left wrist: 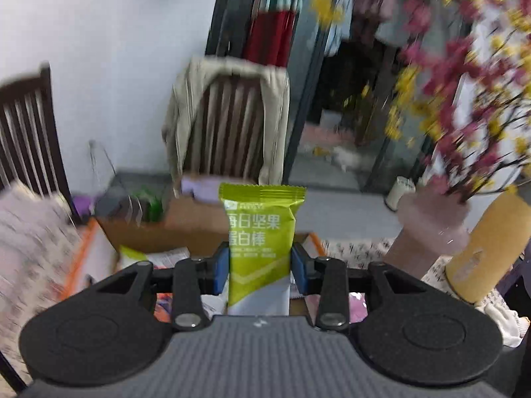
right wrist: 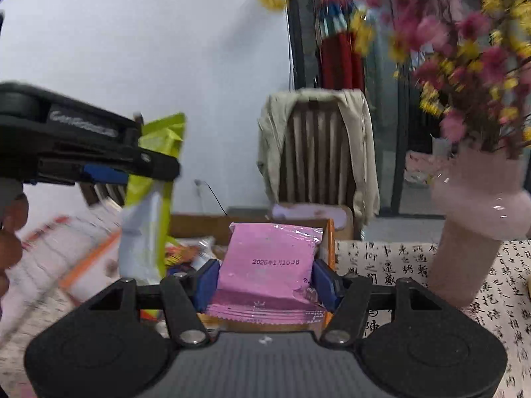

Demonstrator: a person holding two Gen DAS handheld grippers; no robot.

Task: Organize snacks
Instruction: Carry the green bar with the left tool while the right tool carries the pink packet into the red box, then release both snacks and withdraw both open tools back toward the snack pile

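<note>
The lower end of the lime-green and white foil snack bar wrapper (left wrist: 259,248) disappears behind the gripper body. The open brown cardboard box (left wrist: 186,229) and its contents are smeared by blur, unreadable. The pink and yellow artificial flower spray (right wrist: 464,53) runs off the frame edge.

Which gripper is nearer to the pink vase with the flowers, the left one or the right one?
Right. The right gripper, shut on a pink packet, has the pink vase just beside it. The left gripper, with the green snack bar, is on the right gripper's far side.
</note>
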